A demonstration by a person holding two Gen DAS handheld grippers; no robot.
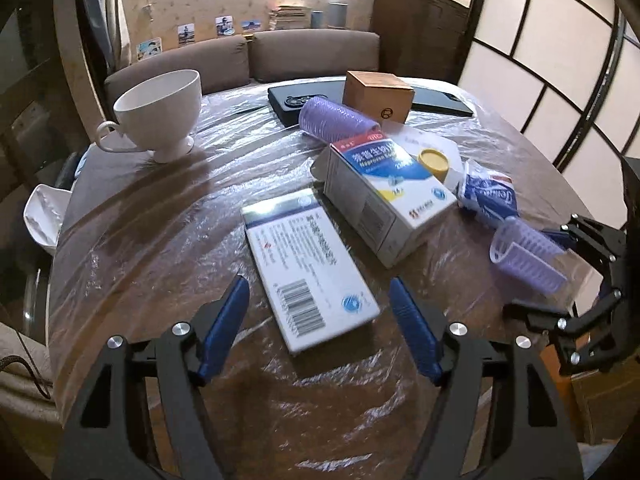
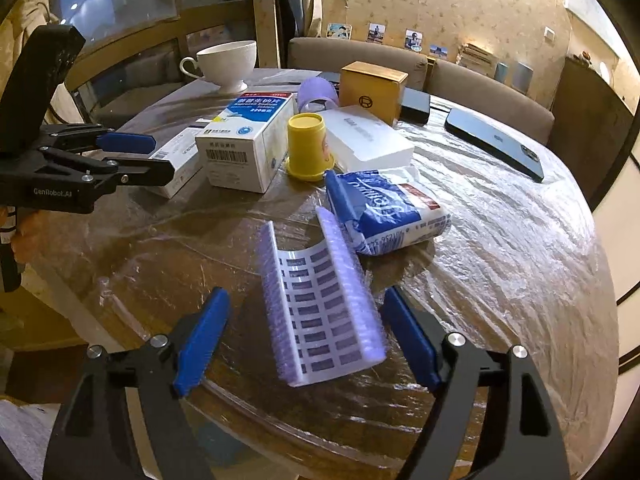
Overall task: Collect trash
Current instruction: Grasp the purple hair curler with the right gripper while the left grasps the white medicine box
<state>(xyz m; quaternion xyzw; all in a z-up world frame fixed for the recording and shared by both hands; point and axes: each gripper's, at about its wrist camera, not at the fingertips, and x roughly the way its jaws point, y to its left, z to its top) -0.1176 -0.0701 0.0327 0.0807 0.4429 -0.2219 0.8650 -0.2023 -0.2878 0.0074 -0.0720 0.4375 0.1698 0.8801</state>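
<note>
A flat white medicine box (image 1: 308, 268) lies on the film-covered round table (image 1: 160, 240), its near end between the blue pads of my left gripper (image 1: 316, 284). The jaws stand open and clear of its sides. A curled purple plastic tray (image 2: 320, 300) lies between the pads of my right gripper (image 2: 306, 292), which is open with small gaps on both sides. Further back are a bigger white-and-blue medicine box (image 1: 384, 196), a crumpled blue-and-white packet (image 2: 384, 216), an upturned yellow cup (image 2: 306, 144) and a purple roll (image 1: 336, 116).
A white teacup (image 1: 160, 112) stands at the far left of the table. A brown box (image 1: 378, 94), a flat white box (image 2: 368, 140) and a dark phone (image 2: 496, 144) lie at the back. A sofa (image 1: 312, 52) runs behind the table.
</note>
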